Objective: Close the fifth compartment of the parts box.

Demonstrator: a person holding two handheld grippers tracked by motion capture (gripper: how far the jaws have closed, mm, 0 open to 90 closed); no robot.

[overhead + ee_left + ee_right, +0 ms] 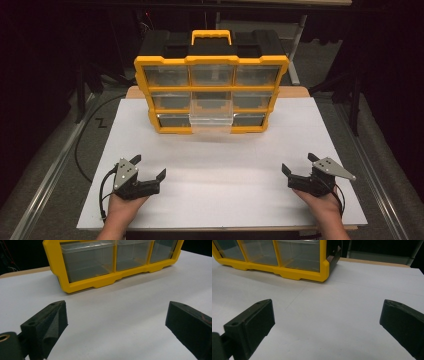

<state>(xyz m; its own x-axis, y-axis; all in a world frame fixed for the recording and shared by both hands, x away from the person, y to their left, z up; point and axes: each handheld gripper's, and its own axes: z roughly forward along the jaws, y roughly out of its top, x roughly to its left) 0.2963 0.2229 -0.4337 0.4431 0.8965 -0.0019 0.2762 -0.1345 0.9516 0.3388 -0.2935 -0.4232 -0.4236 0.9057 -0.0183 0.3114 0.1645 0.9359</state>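
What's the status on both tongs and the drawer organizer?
Left tongs open, empty, near the table's front edge. Right tongs likewise. Yellow drawer organizer upright at the far side, bottom middle drawer pulled partway out. Nothing between.

Well ahead of both grippers, standing upright on the far middle of the table (220,195): the drawer organizer (211,85), forward and to the right of the left gripper (148,167), forward and to the left of the right gripper (298,163). Projecting toward the grippers from its lowest row, between two flush neighbours: the middle drawer (210,122). Between the two grippers, well apart: bare tabletop.
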